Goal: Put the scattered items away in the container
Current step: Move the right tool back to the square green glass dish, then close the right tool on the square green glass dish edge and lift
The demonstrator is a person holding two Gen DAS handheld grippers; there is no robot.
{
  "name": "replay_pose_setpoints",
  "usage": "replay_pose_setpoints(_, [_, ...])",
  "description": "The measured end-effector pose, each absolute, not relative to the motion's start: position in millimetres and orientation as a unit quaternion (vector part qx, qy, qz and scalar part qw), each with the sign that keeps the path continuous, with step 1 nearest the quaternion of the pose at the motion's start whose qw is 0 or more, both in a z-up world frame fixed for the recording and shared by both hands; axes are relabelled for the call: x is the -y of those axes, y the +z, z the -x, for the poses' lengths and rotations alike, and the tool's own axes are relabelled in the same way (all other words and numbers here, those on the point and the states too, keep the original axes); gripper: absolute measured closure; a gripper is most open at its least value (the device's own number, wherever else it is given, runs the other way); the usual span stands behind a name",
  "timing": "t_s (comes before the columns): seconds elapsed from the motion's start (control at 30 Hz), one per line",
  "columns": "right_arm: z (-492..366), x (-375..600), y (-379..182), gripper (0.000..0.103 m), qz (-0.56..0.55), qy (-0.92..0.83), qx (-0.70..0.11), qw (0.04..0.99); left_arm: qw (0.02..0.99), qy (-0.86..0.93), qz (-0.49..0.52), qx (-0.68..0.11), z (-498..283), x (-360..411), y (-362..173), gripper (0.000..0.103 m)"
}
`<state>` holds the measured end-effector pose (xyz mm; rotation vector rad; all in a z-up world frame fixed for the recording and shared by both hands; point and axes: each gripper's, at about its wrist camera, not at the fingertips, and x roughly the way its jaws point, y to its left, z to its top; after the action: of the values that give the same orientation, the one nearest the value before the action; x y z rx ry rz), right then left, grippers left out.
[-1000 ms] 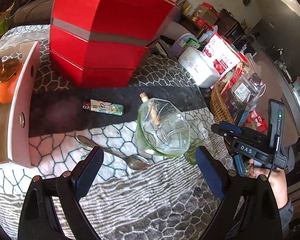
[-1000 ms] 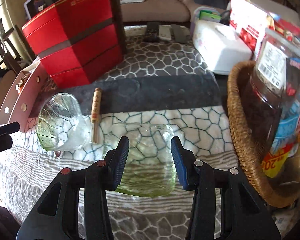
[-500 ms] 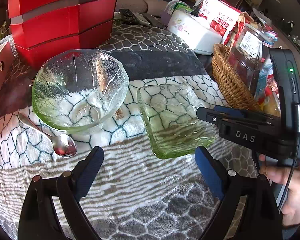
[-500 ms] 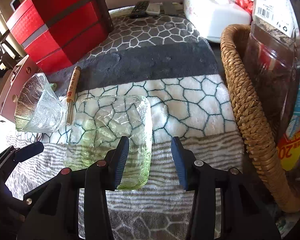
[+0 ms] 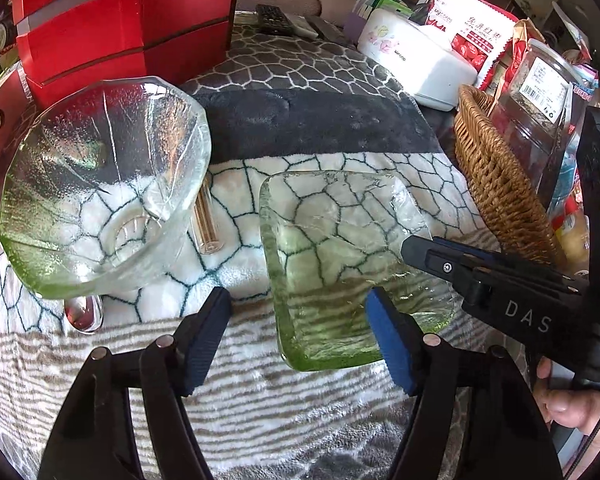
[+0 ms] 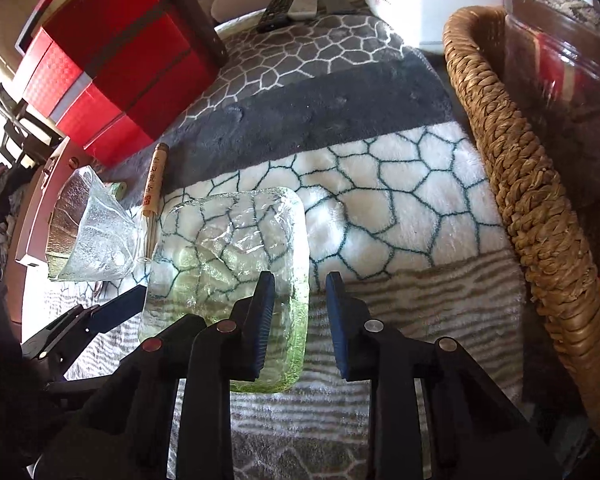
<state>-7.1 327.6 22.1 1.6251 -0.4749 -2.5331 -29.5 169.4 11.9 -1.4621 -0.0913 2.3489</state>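
Big change from a second ago: the left wrist view then looked across at the red box with the bowl small in mid-frame; now the faceted glass bowl (image 5: 100,184) fills the left of the frame and the square green glass dish (image 5: 352,268) sits dead centre. The spoon (image 5: 83,315) is down to a sliver under the bowl's lower edge. The tube (image 5: 206,220) lies between bowl and dish.

The left gripper (image 5: 300,336) has dropped in, pointing steeply down, its jaws closing astride the dish's near left edge; the pads aren't pressing on it yet, so nothing is held. Lower right, a hand (image 5: 572,404) carries the other tool.

In the right wrist view the dish (image 6: 228,264) has slid to centre-left. The right gripper (image 6: 298,320), also steeply down, has jaws closing over the dish's right rim, a gap showing either side. The wicker basket (image 6: 532,208) curves up the right edge.
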Motion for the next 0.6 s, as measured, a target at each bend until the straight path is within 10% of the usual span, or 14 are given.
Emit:
replay_pose_setpoints(0.3, [8.9, -321.8, 20.0, 0.08, -0.528, -0.832, 0.158, 0.058, 0.183, 0.835, 0.518, 0.026, 30.4, -179.9, 12.8, 0.062])
replay_pose_setpoints(0.6, [8.1, -323.8, 20.7, 0.081, -0.526, -0.831, 0.171, 0.06, 0.186, 0.838, 0.513, 0.024, 30.5, -179.3, 12.3, 0.063])
